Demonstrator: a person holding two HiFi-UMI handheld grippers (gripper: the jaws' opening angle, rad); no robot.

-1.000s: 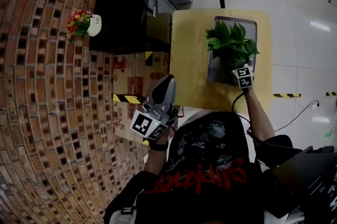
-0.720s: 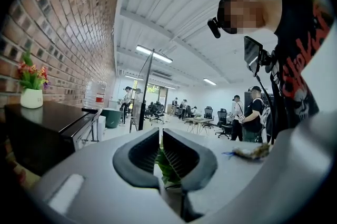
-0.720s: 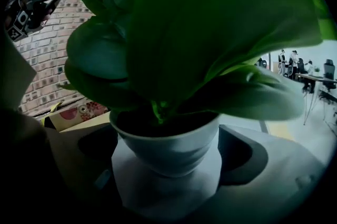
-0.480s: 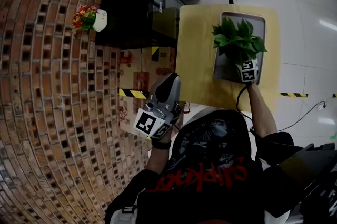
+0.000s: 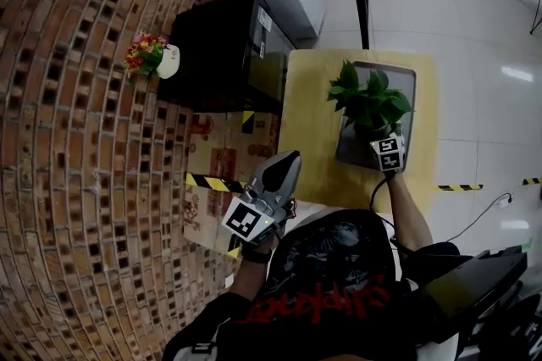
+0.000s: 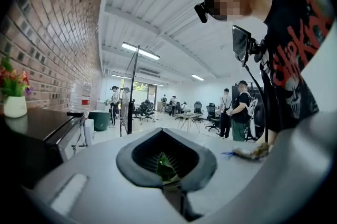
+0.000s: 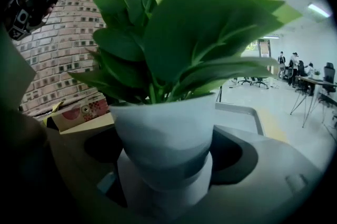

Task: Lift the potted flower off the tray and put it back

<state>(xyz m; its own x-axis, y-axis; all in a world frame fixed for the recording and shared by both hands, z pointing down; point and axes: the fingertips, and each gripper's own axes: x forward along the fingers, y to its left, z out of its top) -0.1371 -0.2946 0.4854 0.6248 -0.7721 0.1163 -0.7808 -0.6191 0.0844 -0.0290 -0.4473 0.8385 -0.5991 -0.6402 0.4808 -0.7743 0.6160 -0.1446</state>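
A green leafy plant (image 5: 370,101) stands in a white pot (image 7: 163,133) on a grey tray (image 5: 405,75) on the wooden table (image 5: 309,113). My right gripper (image 5: 378,137) reaches in at the pot's near side. In the right gripper view the right gripper (image 7: 166,165) has the pot between its jaws, which are closing; the dark pads stand right beside the pot's sides. My left gripper (image 5: 284,163) hangs off the table's left front edge, away from the plant. In the left gripper view the left gripper (image 6: 167,165) is shut, with a small green scrap showing in the hollow.
A black cabinet (image 5: 212,46) stands left of the table, with a small white pot of red and yellow flowers (image 5: 152,56) on top. A cardboard box (image 5: 220,147) lies below it and a brick wall (image 5: 76,181) runs along the left. Several people stand far off in the room.
The head view has shifted slightly. The plant stays on the tray, the right gripper stays at the pot, and the left gripper keeps its place.
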